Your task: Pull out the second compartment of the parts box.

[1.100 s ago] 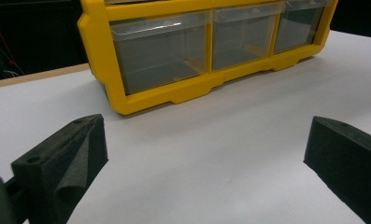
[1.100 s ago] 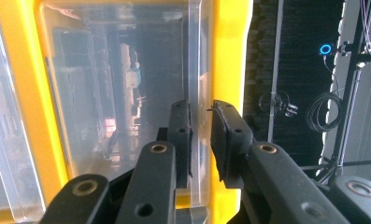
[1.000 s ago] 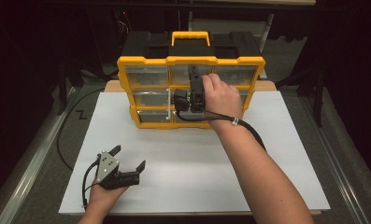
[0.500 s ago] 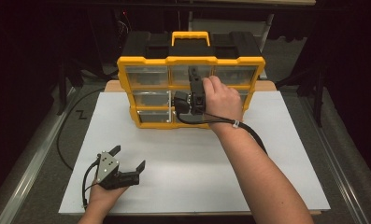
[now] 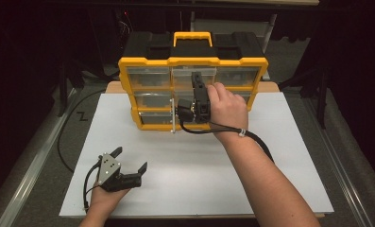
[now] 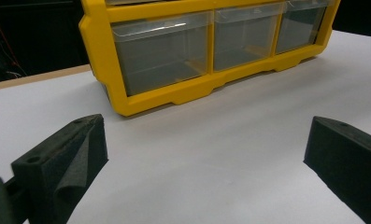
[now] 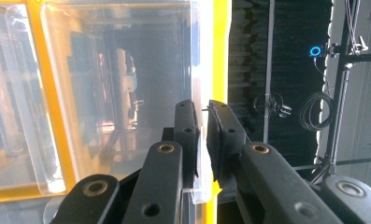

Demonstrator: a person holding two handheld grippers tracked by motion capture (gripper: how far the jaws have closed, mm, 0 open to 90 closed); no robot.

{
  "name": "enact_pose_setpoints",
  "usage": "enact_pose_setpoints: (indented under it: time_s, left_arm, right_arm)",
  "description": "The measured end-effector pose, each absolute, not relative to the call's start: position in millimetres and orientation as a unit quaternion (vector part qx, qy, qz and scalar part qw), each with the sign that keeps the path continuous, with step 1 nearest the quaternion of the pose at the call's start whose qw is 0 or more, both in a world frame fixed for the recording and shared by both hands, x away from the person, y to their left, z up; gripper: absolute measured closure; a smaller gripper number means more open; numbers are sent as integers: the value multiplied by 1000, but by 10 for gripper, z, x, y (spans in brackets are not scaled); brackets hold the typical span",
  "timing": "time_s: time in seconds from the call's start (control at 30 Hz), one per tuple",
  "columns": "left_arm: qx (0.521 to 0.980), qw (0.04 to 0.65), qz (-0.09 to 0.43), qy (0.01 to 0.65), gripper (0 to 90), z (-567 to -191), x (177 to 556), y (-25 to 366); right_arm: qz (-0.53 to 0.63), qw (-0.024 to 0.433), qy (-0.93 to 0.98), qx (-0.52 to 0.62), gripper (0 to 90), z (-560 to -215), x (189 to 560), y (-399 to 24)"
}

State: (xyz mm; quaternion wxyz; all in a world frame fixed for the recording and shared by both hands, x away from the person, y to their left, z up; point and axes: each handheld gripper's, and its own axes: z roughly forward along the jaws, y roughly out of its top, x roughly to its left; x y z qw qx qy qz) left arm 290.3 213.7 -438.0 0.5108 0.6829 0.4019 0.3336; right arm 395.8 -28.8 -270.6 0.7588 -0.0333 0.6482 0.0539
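Observation:
A yellow organizer with clear drawers stands upright at the back of the white board. My right gripper is turned on its side at the top middle drawer. In the right gripper view, the right gripper is shut on the thin clear front edge of that drawer. My left gripper rests low over the board's front left, open, with nothing between its jaws. In the left gripper view, the left gripper faces the organizer's bottom row of drawers from a distance.
The white board lies on a wooden table with dark floor around it. A black cable loops off the table's left side. The right gripper's cable trails along the forearm. The organizer has a yellow carry handle on top.
The right hand and wrist have drawn back slightly toward the person, the jaws staying at the top middle drawer. The left gripper has not moved.

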Motion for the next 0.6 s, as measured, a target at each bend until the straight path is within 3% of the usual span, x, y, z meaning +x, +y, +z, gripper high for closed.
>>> enact_pose_setpoints:
  time_s: [0.47,0.53,0.6]
  left_arm:
    - [683,510,335,402,3,-4381,2913,2142]
    - [683,510,335,401,2,-4381,2913,2140]
    - [683,511,335,401,3,-4381,2912,2139]
  right_arm:
    - [55,758,648,-44,832,-2702,3792,-311]
    - [55,752,656,-44,793,-2691,3781,-311]
    - [60,746,662,-44,699,-2677,3774,-312]
